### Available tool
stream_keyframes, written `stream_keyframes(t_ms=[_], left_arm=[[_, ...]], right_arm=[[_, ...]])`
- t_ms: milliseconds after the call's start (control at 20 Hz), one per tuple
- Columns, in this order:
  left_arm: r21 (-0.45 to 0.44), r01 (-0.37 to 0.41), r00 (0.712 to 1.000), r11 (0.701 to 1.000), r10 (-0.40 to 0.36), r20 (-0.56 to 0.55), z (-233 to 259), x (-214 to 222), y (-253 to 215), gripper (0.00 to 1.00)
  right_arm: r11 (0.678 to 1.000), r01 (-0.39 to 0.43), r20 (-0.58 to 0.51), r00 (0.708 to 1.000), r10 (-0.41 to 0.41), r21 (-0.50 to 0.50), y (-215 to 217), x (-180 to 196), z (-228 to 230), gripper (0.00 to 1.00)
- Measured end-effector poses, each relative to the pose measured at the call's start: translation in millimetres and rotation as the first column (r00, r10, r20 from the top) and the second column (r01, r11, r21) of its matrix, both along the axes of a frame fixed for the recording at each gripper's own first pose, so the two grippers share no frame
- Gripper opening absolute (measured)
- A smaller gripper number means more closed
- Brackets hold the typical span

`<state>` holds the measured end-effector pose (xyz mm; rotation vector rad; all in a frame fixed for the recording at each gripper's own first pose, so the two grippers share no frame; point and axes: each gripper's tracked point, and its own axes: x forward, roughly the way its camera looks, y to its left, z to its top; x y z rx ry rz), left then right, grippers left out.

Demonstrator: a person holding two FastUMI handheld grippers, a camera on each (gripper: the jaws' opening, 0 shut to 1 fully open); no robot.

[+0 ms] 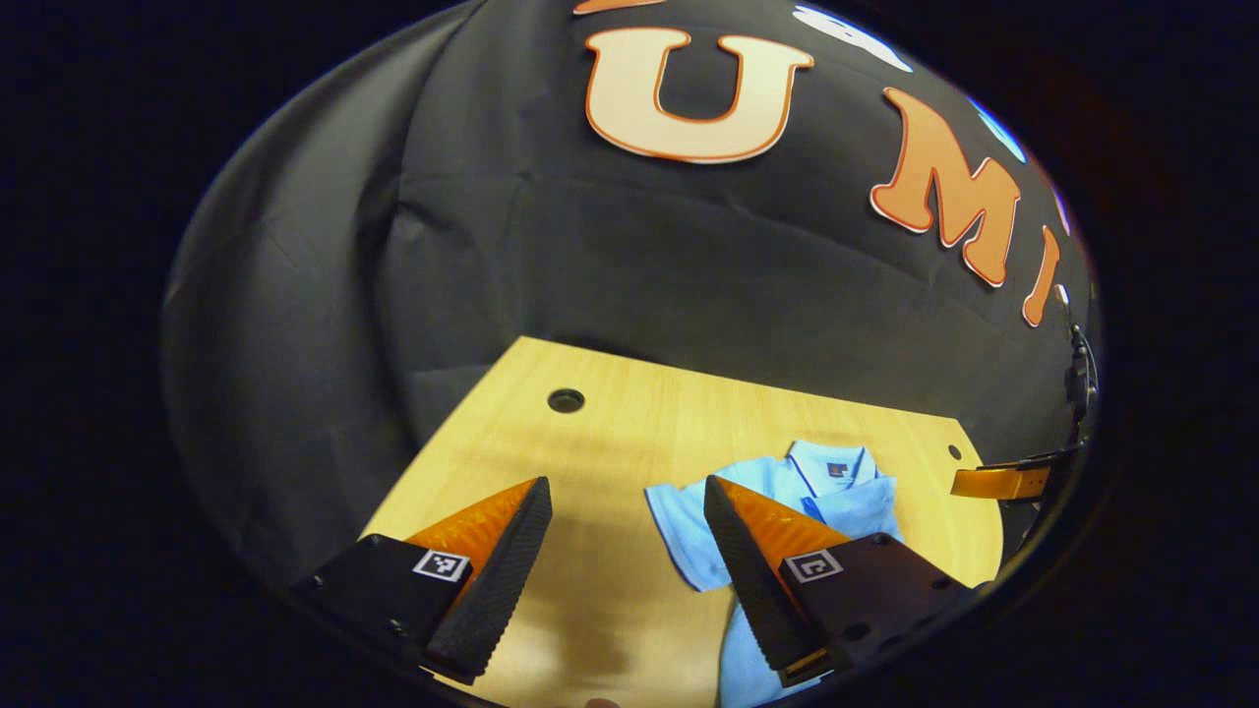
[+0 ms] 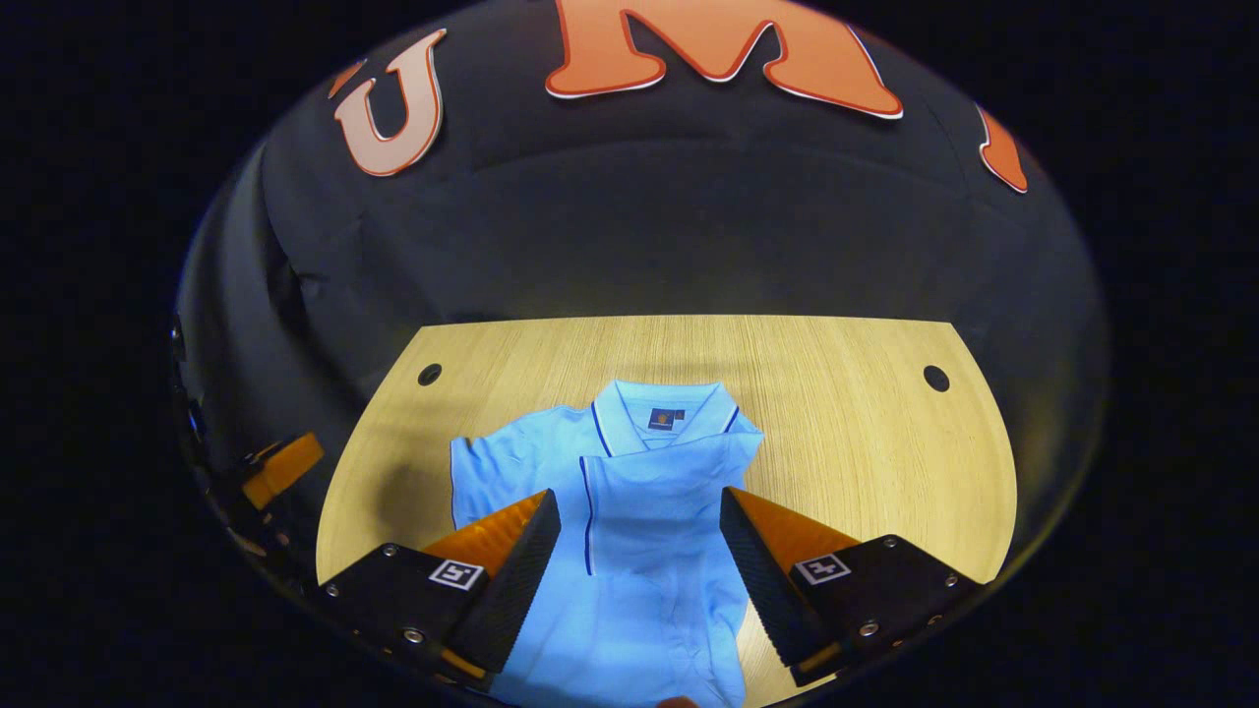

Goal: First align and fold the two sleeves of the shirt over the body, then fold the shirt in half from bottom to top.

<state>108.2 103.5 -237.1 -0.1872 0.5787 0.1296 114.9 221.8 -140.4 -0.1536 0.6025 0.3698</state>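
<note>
- While one sleeve (image 2: 669, 477) already lies over the shirt (image 2: 629, 551) on the bench (image 2: 846, 393), the other sleeve (image 2: 492, 472) spreads beside the collar (image 2: 661, 413).
- Left tongs (image 1: 629, 546), spread and empty, hang nearer that sleeve; right tongs (image 2: 639, 556), also spread, hover over the shirt's body.

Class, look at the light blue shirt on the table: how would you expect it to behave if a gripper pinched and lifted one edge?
The shirt is probably floppy: one sleeve already lies folded over the body with soft creases. It likely drapes rather than holds shape, and may slide on the smooth wooden table.

Soft matt cloth shirt (image 2: 639, 511), smooth pale wood-grain table (image 2: 846, 433), ridged tongs pads (image 2: 516, 575)
</note>
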Motion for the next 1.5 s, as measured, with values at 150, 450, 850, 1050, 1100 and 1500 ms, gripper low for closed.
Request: stream_keyframes(t_ms=[150,450,850,1050,1100,1500], left_arm=[[0.005,0.024,0.997,1.000,-0.024,-0.077,-29,19,-9,1.00],[-0.025,0.042,0.971,0.999,-0.047,-0.236,-84,50,-31,1.00],[-0.071,0.016,0.893,0.997,-0.046,-0.448,-145,60,-45,1.00],[-0.094,-0.016,0.861,0.995,-0.035,-0.507,-164,59,-44,0.98],[-0.087,-0.001,0.865,0.996,-0.043,-0.501,-163,63,-45,0.96],[0.012,-0.062,0.851,0.998,0.059,-0.522,-166,60,-25,0.11]], right_arm=[[0.998,0.028,0.005,1.000,-0.028,0.052,-26,-5,10,0.99],[0.990,0.103,-0.039,0.994,-0.100,0.099,-79,-3,0,0.99],[0.979,0.165,-0.126,0.981,-0.149,0.122,-116,10,-23,0.99],[0.975,0.183,-0.159,0.974,-0.162,0.125,-124,14,-33,0.99],[0.974,0.189,-0.163,0.972,-0.168,0.123,-126,17,-35,0.99],[0.975,0.185,-0.177,0.971,-0.162,0.122,-123,18,-40,0.99]])
